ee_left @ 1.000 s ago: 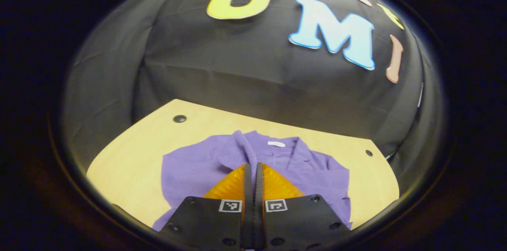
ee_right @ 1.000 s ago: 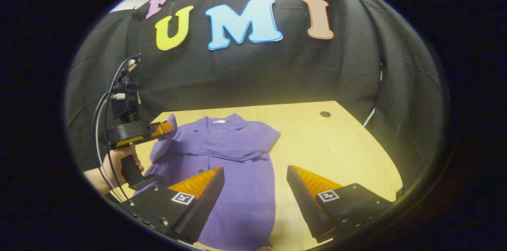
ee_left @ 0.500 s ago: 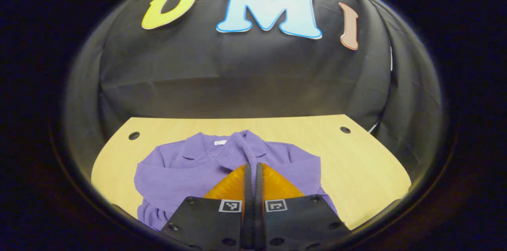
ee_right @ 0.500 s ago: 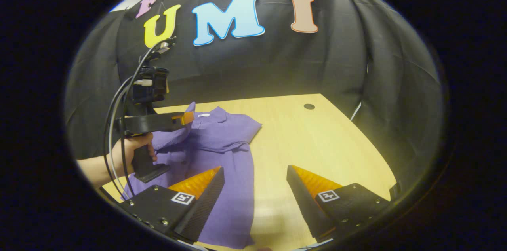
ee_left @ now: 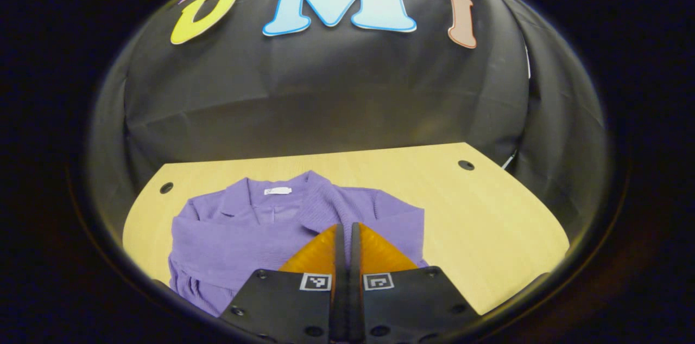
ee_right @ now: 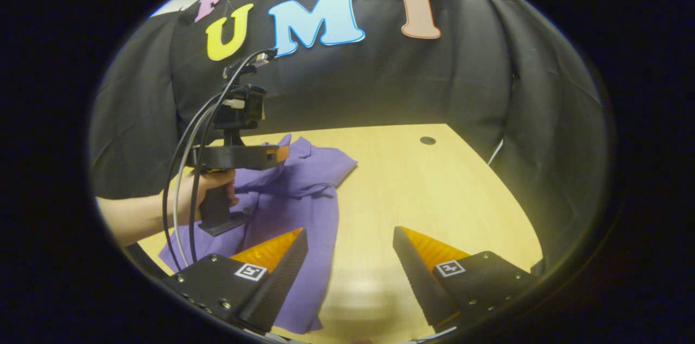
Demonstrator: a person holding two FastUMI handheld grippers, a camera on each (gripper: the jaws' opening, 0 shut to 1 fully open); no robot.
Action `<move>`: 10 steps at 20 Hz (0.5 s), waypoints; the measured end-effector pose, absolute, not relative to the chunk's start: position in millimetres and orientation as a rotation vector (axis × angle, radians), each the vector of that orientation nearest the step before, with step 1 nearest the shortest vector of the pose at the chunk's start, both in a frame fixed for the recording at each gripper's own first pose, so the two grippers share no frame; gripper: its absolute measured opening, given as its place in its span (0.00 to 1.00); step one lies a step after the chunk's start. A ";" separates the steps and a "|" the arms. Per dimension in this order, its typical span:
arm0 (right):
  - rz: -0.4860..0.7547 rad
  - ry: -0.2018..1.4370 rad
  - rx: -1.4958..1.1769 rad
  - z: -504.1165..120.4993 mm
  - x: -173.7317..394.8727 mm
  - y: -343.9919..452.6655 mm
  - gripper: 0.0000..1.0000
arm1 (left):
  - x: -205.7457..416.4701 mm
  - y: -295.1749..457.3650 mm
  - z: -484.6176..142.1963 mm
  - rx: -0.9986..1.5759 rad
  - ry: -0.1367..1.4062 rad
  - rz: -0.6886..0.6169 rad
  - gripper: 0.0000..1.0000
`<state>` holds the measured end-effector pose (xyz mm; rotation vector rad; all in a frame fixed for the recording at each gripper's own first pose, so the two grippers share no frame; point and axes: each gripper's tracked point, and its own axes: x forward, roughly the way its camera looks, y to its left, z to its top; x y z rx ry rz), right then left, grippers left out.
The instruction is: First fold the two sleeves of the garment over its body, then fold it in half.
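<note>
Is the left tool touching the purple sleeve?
Touching. In the left gripper view the left tool is closed with the purple sleeve running into its pinch; the right gripper view shows that sleeve lifted off the table.

The garment (ee_left: pixel 282 224) is plain purple with a small white neck label (ee_left: pixel 277 190) — the table (ee_left: pixel 488 224) pale yellow wood with dark holes.

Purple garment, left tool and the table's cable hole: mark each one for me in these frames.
purple garment (ee_left: pixel 239 233): left gripper view, on its folded body.
left tool (ee_right: pixel 282 153): right gripper view, at the fingertips pinching a purple sleeve.
cable hole (ee_right: pixel 427 140): right gripper view, on the dark hole in the wooden table.
</note>
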<state>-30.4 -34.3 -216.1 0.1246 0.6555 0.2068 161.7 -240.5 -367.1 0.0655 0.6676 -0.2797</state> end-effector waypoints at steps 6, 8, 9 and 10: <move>0.203 0.645 0.101 -219.2 -34.3 -38.5 0.96 | 135.9 -241.3 -352.6 0.007 0.666 -0.323 0.38; 0.203 0.649 0.105 -218.2 -39.0 -29.9 0.96 | 125.1 -229.6 -345.1 0.007 0.660 -0.318 0.57; 0.206 0.647 0.110 -217.4 -41.2 -24.3 0.96 | 116.0 -223.9 -339.7 0.001 0.661 -0.319 0.67; 0.211 0.648 0.118 -217.3 -45.2 -18.3 0.96 | 106.8 -215.9 -335.4 -0.004 0.662 -0.314 0.76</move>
